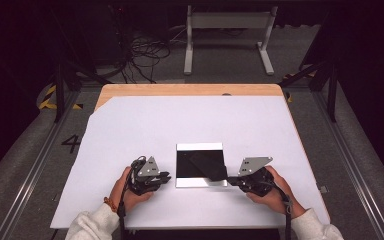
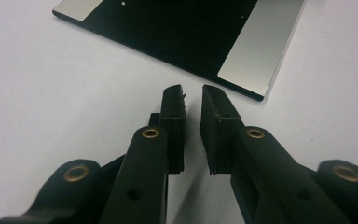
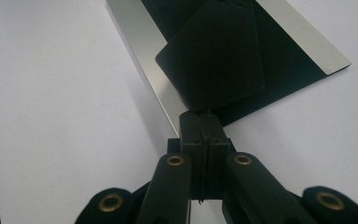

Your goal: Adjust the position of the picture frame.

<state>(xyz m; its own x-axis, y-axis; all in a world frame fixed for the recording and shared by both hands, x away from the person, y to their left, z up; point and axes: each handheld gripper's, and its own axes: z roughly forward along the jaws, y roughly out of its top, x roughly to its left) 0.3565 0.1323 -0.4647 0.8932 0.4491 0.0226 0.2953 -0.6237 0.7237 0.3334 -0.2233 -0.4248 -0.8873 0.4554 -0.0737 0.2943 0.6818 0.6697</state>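
On white table (image 1: 130, 130), black plate (image 1: 187, 165) with silver side strips, dark card (image 3: 214, 56) lying tilted on it, right gripper (image 3: 204, 116) pinching card's corner, left gripper (image 2: 192, 95) narrow, empty.

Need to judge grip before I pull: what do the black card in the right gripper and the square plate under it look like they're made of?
Black card: thin, stiff, matte sheet, probably plastic or coated cardstock; it stays flat while pinched by one corner in the right gripper. Square plate: rigid, thin slab with a glossy black middle and brushed silvery strips along two edges, likely metal or glass; I can't tell which.
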